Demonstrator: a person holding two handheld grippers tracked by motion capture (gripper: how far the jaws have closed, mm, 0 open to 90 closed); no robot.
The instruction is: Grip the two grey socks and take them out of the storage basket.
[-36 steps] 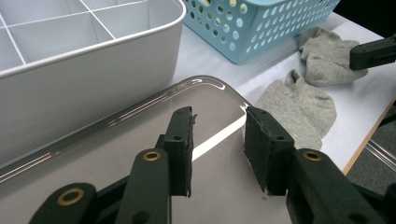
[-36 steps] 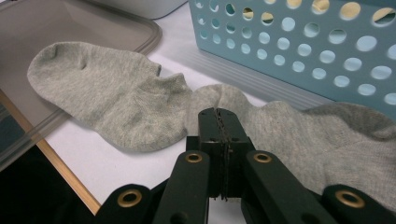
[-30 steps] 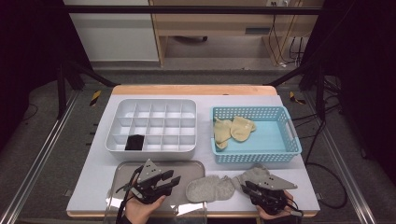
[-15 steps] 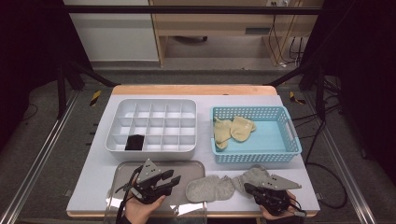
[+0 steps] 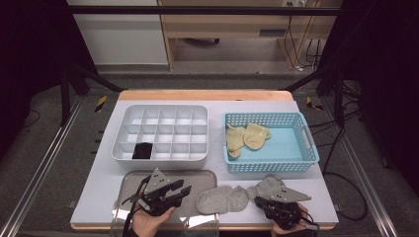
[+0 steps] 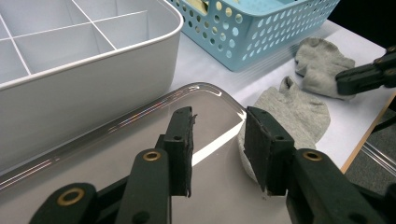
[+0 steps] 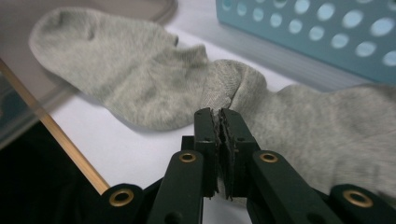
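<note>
At the bottom edge of the high view, both hands are cut off by the frame. The right gripper (image 5: 278,202) sits at lower right, its jaws hidden there under its grey plate. In the right gripper view its jaws have just been closing and now stand pressed together; a sliver of grey fabric may sit between the pads, but I cannot tell whether the grey sock (image 7: 322,126) is pinched. That sock runs off the right edge, blurred. A 2nd grey sock (image 5: 222,199) lies flat at lower centre, its toe on the clear tray (image 5: 127,185), touching the 1st sock.

The left gripper (image 5: 165,192) at lower left hovers over the tray, jaws parted with nothing between them. Above stand the white divided box (image 5: 160,111), with 1 dark item I cannot identify, and the blue basket (image 5: 269,165) holding yellow socks (image 5: 247,137), partly hidden by its wall.
</note>
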